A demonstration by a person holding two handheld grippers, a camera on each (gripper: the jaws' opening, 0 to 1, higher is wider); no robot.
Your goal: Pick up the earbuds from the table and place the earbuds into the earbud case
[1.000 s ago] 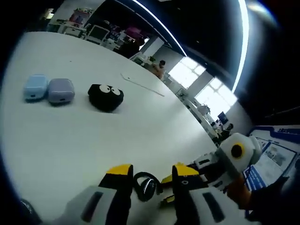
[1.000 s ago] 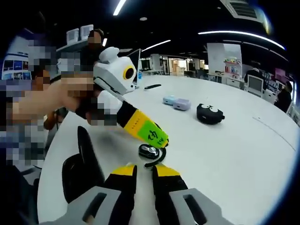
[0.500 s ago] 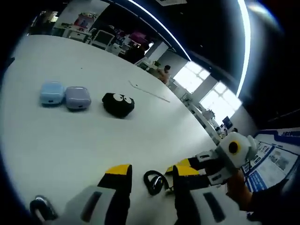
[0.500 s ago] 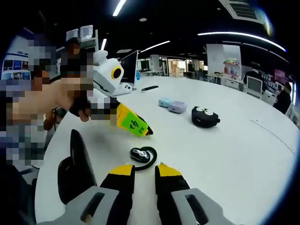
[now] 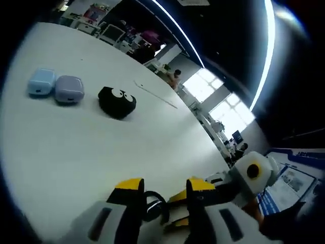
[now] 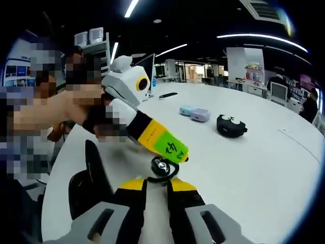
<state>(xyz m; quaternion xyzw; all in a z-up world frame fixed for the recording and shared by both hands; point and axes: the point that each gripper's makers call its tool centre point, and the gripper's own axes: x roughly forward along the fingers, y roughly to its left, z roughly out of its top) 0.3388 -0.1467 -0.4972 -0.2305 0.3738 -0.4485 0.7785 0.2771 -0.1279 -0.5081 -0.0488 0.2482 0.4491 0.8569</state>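
A black earbud (image 5: 152, 206) with a curved ear hook lies on the white table (image 5: 101, 147). My left gripper (image 5: 163, 186) stands open over it, the earbud sitting between its jaws. In the right gripper view the same earbud (image 6: 162, 167) lies just past my right gripper (image 6: 157, 185), whose jaws are close together with nothing between them. The left gripper (image 6: 184, 158) reaches in from the left there, a green and yellow label on its finger, its tip at the earbud. The right gripper's white body (image 5: 249, 175) shows at the right of the left gripper view.
A black case with cartoon eyes (image 5: 117, 101) (image 6: 232, 125), a purple case (image 5: 68, 88) (image 6: 200, 115) and a blue case (image 5: 41, 81) (image 6: 185, 110) sit farther out. A dark upright shape (image 6: 87, 180) stands near left. A person's arm holds the left gripper.
The left gripper has come back down and closer, so the earbud now sits between its jaws. The right gripper has edged up to the earbud.
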